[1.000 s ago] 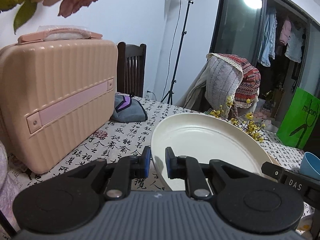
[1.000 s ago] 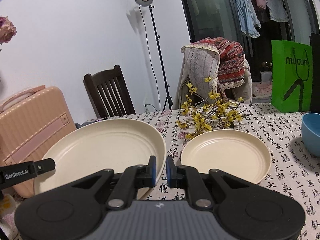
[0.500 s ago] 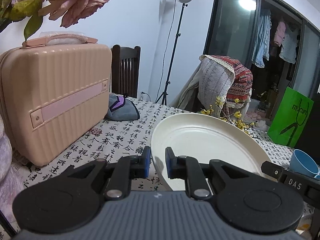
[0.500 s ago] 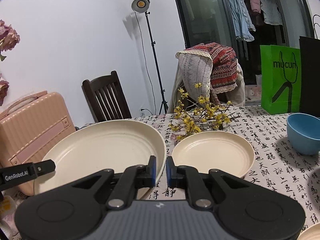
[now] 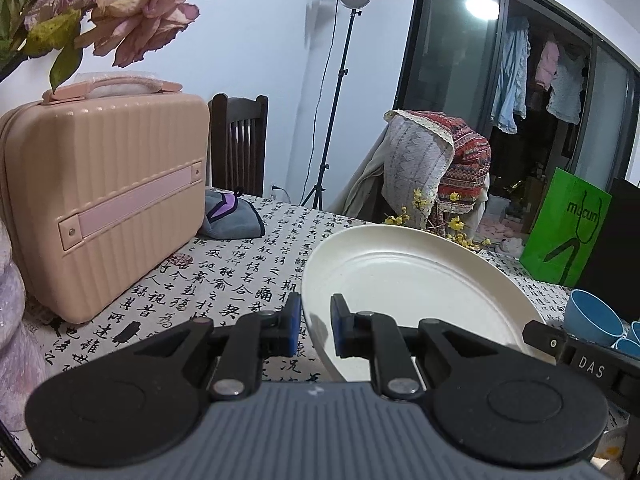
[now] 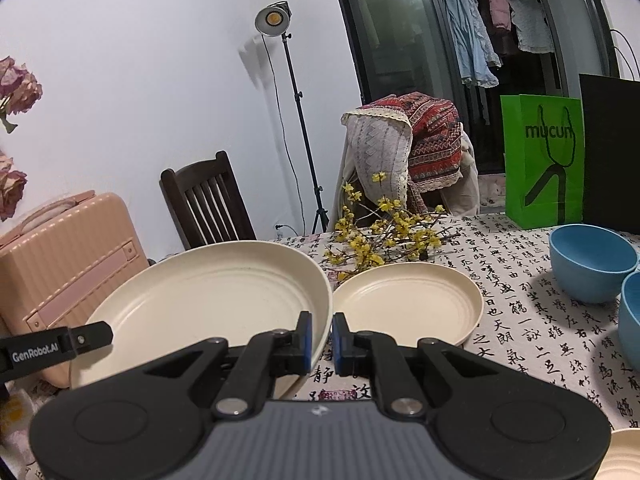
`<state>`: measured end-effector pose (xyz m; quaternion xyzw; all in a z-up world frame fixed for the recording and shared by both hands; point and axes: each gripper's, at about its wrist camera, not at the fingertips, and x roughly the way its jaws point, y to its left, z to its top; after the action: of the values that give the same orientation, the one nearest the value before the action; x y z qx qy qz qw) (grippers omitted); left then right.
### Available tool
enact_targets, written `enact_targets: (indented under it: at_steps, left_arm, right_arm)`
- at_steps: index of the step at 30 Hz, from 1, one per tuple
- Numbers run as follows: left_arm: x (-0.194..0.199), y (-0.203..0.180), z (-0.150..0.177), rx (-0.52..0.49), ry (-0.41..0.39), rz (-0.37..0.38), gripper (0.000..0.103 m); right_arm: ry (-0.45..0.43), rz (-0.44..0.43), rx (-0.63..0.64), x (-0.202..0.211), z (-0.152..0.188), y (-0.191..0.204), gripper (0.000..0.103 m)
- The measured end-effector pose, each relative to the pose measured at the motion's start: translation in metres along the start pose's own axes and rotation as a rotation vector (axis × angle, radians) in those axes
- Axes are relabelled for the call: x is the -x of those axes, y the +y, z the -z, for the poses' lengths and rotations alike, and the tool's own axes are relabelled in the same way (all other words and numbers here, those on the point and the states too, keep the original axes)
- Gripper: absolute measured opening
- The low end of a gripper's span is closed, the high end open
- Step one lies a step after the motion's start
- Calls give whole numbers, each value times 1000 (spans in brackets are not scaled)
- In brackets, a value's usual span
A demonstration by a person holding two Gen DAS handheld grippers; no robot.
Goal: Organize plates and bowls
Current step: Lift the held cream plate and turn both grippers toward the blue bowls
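A large cream plate (image 5: pixel 408 280) is held up off the table by both grippers. My left gripper (image 5: pixel 314 330) is shut on its left rim. My right gripper (image 6: pixel 320 340) is shut on its right rim, and the plate (image 6: pixel 208 304) fills the left of the right wrist view. A smaller cream plate (image 6: pixel 408 304) lies on the table just right of it. Blue bowls (image 6: pixel 592 260) stand at the right and also show in the left wrist view (image 5: pixel 596 316). Another cream dish's edge (image 6: pixel 624 456) shows at the bottom right.
A pink suitcase (image 5: pixel 100 200) stands on the table at the left, with a grey pouch (image 5: pixel 232 216) beside it. A yellow flower branch (image 6: pixel 380 236) lies behind the small plate. A green bag (image 6: pixel 544 160) and a black box (image 6: pixel 612 152) stand at the far right.
Both grippers have risen and drawn back a little with the large plate. More blue bowls have come into view at the right.
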<state>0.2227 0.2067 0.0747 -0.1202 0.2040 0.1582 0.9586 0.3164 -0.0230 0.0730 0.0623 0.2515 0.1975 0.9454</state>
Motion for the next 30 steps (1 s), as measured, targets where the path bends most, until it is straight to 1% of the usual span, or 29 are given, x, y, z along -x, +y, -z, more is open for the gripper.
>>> enact_targets:
  at_steps: [6, 16, 30]
  left_arm:
    - [6, -5, 4, -8, 2, 6, 16]
    - [17, -13, 8, -12, -6, 23, 16]
    - [36, -22, 16, -20, -19, 55, 16]
  right_arm:
    - [-1, 6, -4, 8, 2, -6, 10]
    - [-40, 9, -12, 31, 2, -13, 10]
    - [-72, 13, -27, 56, 7, -23, 10]
